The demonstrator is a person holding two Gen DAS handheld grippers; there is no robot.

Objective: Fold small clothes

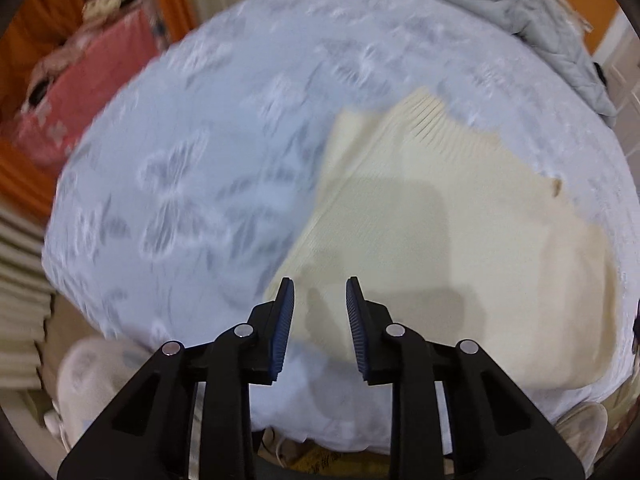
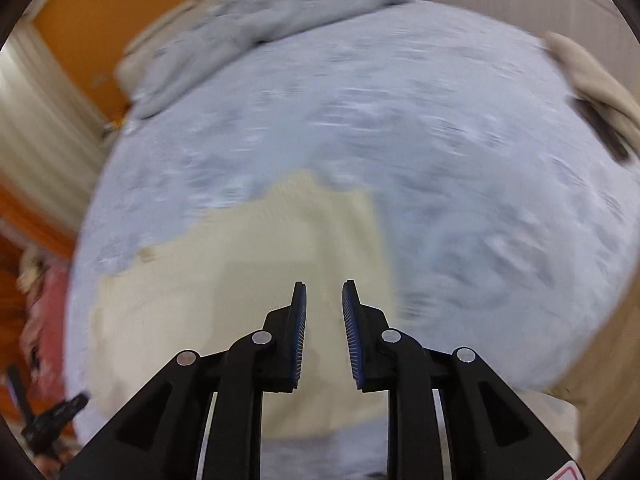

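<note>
Left gripper [image 1: 320, 286]: fingers parted by a moderate gap, blue ribbed pads facing each other, nothing between them. Poised above the near left edge of the garment; whether the tips touch cloth cannot be told.

Right gripper [image 2: 324, 288]: fingers likewise apart, slightly narrower gap, holding nothing. Poised over the garment's near right portion.

Cream garment [image 1: 440, 220]: one piece, pale cream, finely ribbed knit. It lies spread fairly flat on the bed directly ahead of and beneath both pairs of fingers, running forward and rightward from the left fingers, forward and leftward from the right fingers [image 2: 240, 280]. The far edge is stepped, with a ribbed band projecting beyond it. A small tan tag or mark sits at one far corner. Motion blur softens detail in both views.

Handling, judged: light, soft, limp; it will drape and sag when lifted, not slippery against ribbed pads. Best taken by pinching a single layer at the near corners or side edges, one gripper each, to carry a fold over evenly.

Bed [image 1: 180, 160]: light blue cover with a faint floral pattern, surrounding the garment on all sides.

Grey quilt [image 1: 520, 8]: bunched at the bed's far end, well apart from the garment.
</note>
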